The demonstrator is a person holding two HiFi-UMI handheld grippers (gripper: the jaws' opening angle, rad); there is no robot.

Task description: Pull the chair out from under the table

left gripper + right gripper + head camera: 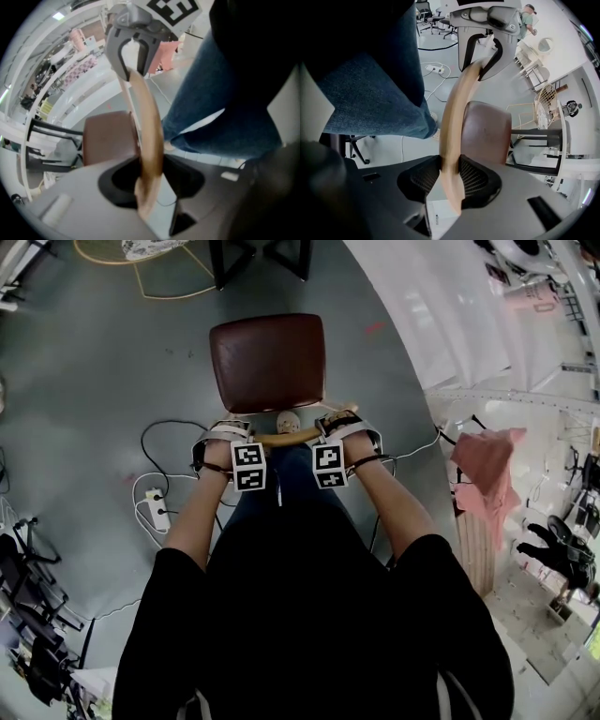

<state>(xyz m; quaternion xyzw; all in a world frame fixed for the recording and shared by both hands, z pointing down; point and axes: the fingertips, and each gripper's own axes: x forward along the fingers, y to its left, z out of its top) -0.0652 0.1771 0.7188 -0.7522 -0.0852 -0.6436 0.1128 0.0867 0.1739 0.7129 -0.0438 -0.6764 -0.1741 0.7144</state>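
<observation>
My left tool (229, 430) and right tool (341, 424) both clench the wooden back rail (289, 437) of the one brown-seated chair (267, 362), with one power strip (155, 509) to the chair's left.

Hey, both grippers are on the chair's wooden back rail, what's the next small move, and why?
Probably stop and open both jaws. The left gripper and right gripper clamp the back rail, the brown seat already stands on open floor, apart from the white table, and the person's legs are close behind the rail.
</observation>
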